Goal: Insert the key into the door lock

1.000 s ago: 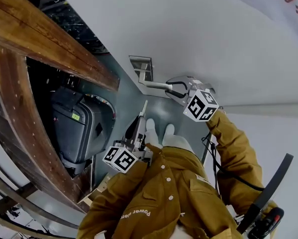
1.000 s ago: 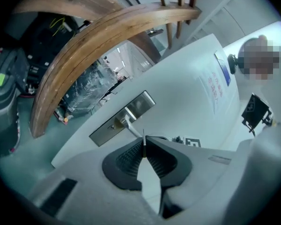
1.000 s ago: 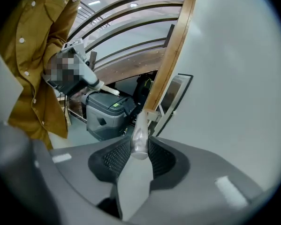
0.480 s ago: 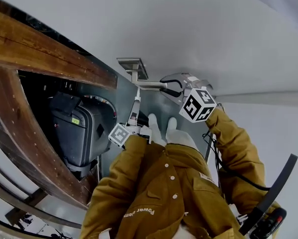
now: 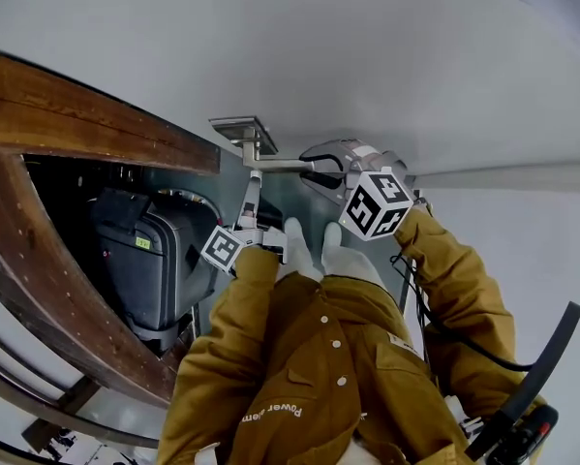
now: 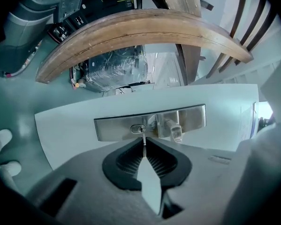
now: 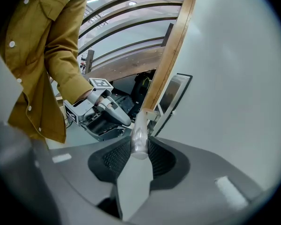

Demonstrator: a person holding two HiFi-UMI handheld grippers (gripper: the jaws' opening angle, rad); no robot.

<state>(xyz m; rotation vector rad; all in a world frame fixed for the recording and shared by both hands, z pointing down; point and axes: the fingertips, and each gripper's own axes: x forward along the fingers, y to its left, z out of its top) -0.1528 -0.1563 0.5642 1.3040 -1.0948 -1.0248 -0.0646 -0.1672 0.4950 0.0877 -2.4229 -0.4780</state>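
A steel lock plate (image 6: 149,123) with a small keyhole (image 6: 138,129) sits on the pale door. My left gripper (image 6: 143,143) is shut on a thin silver key (image 6: 143,138) that points straight at the plate. The key's tip sits at the keyhole's lower edge; whether it has entered is unclear. In the head view this gripper (image 5: 252,184) reaches up under the lock plate (image 5: 236,127). My right gripper (image 7: 140,146) is shut on the end of the lever handle (image 7: 140,134), which shows as a gripper (image 5: 314,170) on the handle (image 5: 280,164) in the head view.
A curved wooden beam (image 5: 96,129) and wooden rails run along the left of the door opening. Behind them stands a dark grey case (image 5: 144,260). The grey door face (image 5: 415,66) fills the upper right. The person's mustard jacket (image 5: 309,376) fills the bottom.
My left gripper has travelled toward the lock plate and rolled, so the key now points at the keyhole. The right gripper has stayed clamped on the handle.
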